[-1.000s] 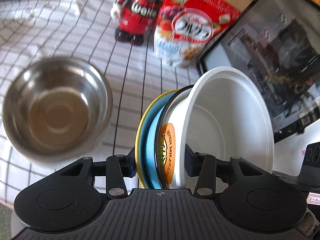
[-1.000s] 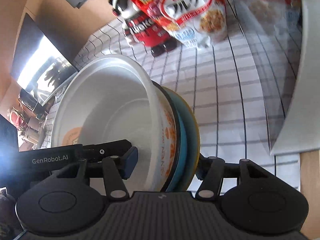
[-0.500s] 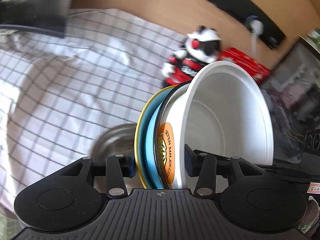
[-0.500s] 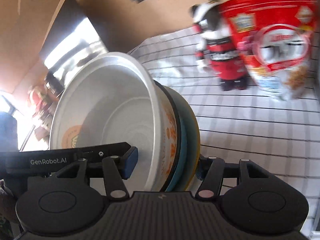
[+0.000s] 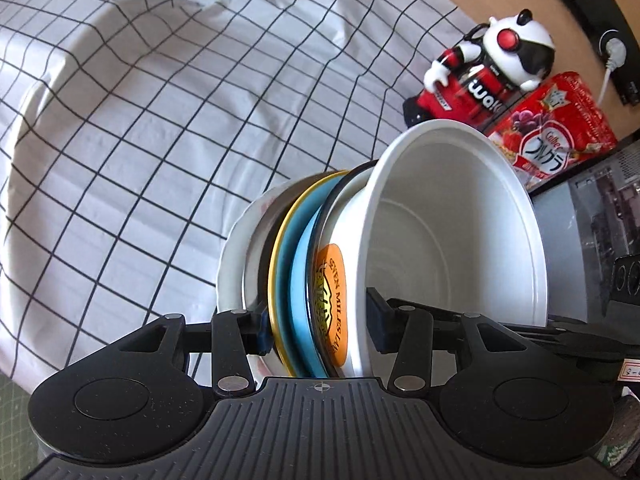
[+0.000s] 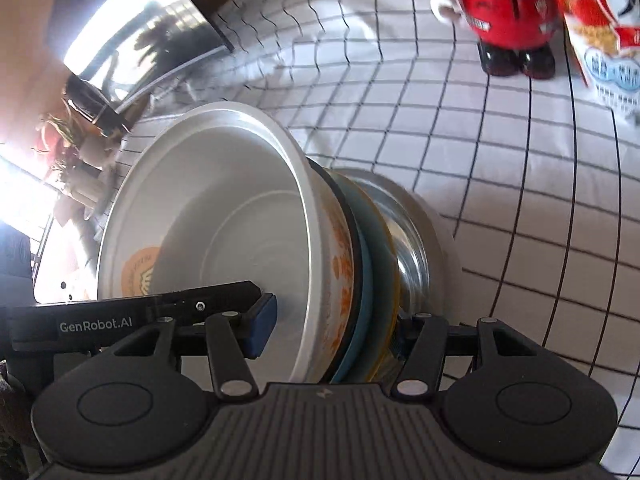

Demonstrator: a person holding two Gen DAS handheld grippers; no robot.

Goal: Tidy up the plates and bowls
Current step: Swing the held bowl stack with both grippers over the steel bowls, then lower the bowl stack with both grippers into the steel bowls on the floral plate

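Note:
A white bowl [image 5: 440, 240] with an orange logo rests on a blue plate [image 5: 298, 280] with a yellow rim, and a black-rimmed dish lies between them. My left gripper [image 5: 320, 324] is shut on one edge of this stack, one pad inside the bowl and one under the plate. From the opposite side, my right gripper [image 6: 332, 334] clamps the same bowl [image 6: 224, 240] and plate [image 6: 366, 280]. Right behind the stack sit a steel bowl [image 6: 408, 248] and a white dish [image 5: 232, 264]. I cannot tell whether the stack touches them.
A white checked cloth [image 5: 160, 120] covers the table. A red and black toy figure [image 5: 480, 76] and a red cereal bag [image 5: 556, 136] stand at the back. A dark glossy appliance [image 5: 592, 232] is at the right, and another shiny appliance [image 6: 132, 40] at the far left.
Both grippers have carried the stack across the table. The steel bowl, off to the left a second ago, now lies directly behind the stack. Both grips are unchanged.

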